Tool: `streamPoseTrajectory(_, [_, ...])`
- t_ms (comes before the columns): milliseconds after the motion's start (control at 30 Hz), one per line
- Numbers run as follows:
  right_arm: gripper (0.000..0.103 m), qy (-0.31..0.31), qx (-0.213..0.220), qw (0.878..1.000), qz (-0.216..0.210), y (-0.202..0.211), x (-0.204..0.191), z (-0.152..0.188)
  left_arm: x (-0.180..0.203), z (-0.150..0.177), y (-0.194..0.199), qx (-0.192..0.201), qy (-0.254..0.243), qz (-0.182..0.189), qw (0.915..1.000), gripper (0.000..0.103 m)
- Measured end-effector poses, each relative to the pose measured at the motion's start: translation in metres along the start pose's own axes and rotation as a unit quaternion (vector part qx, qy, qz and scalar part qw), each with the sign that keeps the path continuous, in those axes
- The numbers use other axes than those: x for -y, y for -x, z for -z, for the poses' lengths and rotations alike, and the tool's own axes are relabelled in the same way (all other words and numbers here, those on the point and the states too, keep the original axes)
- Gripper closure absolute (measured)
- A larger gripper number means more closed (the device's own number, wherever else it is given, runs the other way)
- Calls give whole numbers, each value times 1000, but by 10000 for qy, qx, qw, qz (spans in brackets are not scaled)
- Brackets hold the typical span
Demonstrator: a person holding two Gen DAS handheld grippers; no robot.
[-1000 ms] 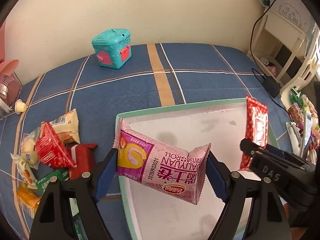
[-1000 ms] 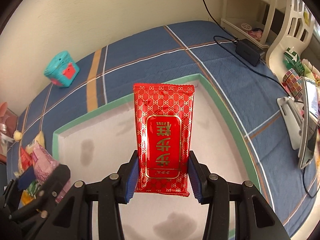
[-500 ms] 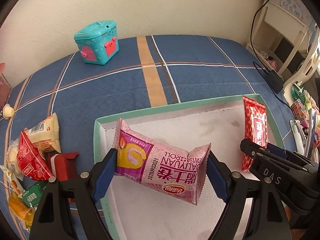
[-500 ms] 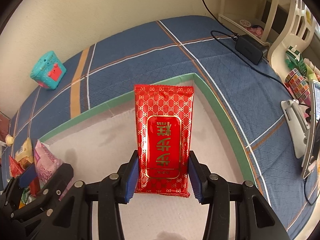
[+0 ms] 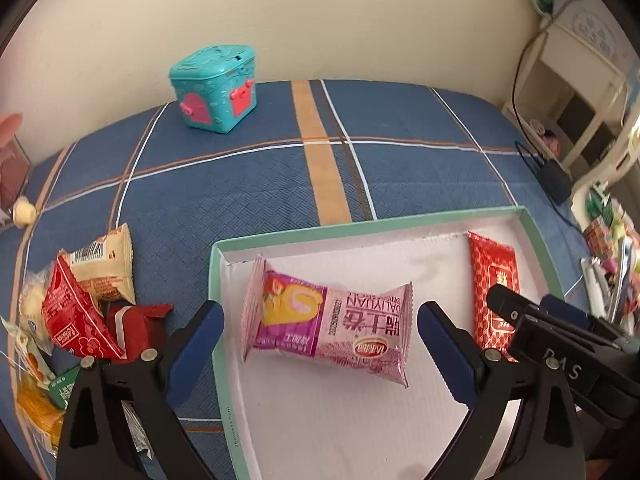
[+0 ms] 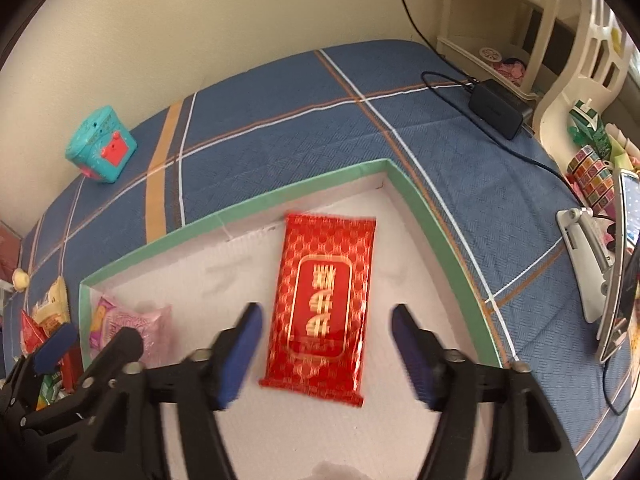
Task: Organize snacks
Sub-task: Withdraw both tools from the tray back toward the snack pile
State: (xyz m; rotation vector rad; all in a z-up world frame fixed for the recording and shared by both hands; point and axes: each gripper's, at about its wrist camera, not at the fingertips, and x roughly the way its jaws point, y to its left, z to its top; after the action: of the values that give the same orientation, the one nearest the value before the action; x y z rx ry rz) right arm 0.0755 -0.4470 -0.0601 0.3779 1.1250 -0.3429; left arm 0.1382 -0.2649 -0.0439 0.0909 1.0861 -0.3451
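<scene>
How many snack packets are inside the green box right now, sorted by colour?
Pink packets: 1, the pink plastic Swiss roll packet.
Red packets: 1, the flat red foil packet with gold writing.
Total: 2, both lying on the white floor of the green-rimmed cardboard box.

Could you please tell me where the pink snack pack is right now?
The pink pack lies in the green-rimmed tray, near its left wall, between the open left gripper's jaws; the red pack lies to its right.
</scene>
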Motion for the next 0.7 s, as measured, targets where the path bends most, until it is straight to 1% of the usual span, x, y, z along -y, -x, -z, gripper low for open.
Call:
streamPoseTrajectory(133, [11, -34, 77, 10000, 7, 2, 2, 0, -4, -2, 4, 36, 110, 17, 9999, 5])
streamPoseTrajectory(200, [2, -72, 127, 9999, 15, 5, 3, -1, -6, -4, 8, 84, 156, 15, 9998, 5])
streamPoseTrajectory(233, [0, -105, 161, 9998, -8, 6, 4, -2, -7, -5, 10, 106, 209, 16, 9997, 5])
streamPoseTrajectory(333, [0, -129, 249, 9995, -124, 14, 4, -3, -11, -8, 16, 112, 301, -69, 9995, 0])
streamPoseTrajectory(400, [0, -48, 269, 9996, -80, 19, 1, -4, -14, -10, 18, -16, 351, -198, 9992, 0])
streamPoseTrajectory(467, [0, 14, 325, 9995, -45, 27, -2, -4, -18, -10, 22, -78, 477, -192, 9986, 0])
streamPoseTrajectory(633, [0, 100, 423, 9989, -155, 47, -8, -2, -30, -12, 34, -272, 736, -379, 9962, 0])
streamPoseTrajectory(700, [0, 166, 450, 9987, -153, 53, -12, -1, -34, -11, 38, -275, 797, -425, 9955, 0])
